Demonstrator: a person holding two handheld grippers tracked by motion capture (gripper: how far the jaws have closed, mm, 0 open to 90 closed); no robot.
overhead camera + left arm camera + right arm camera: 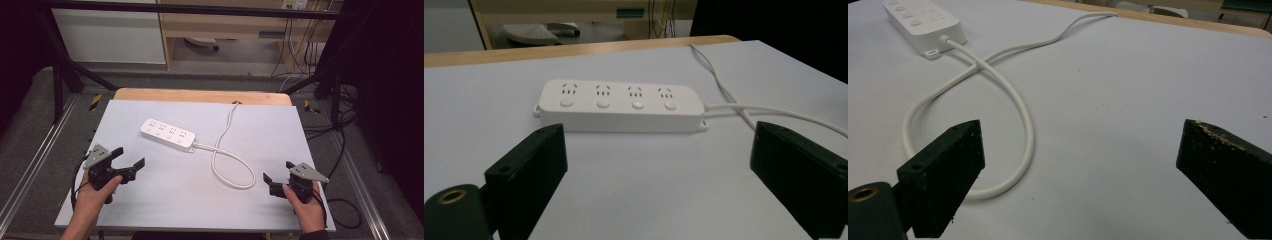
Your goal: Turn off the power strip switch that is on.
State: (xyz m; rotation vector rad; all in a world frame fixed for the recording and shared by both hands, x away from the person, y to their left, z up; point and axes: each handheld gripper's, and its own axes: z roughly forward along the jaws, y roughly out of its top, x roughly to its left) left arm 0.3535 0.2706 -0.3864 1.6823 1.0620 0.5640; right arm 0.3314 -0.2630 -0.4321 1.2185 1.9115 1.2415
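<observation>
1. Left gripper [131, 159] sits low at the near left of the table [165, 200], its jaws spread wide and holding nothing — the person's left hand [97, 192] is wrapped round its handle.
2. Right gripper [278, 171] mirrors it at the near right corner, jaws just as wide apart and bare, with the right hand [305, 205] gripping from below.
3. Between and beyond them lies the white power strip [167, 134], flat on the grey table top, sockets up, set at a slant in the high view, toward the far left of the middle.
4. From the left gripper view the power strip [620, 106] lies square across, ahead of the open jaws and well apart from them — four sockets in a row, each with a round button below it.
5. Its white cable [227, 165] leaves the strip's right end, swings into a loop on the table toward the right gripper, crosses itself and runs off over the far edge.
6. In the right gripper view that loop of cable [998, 95] curls just ahead of the left-hand jaw, near it but not touching, and the strip's end [923, 22] shows at top left.
7. Neither gripper touches strip or cable.
</observation>
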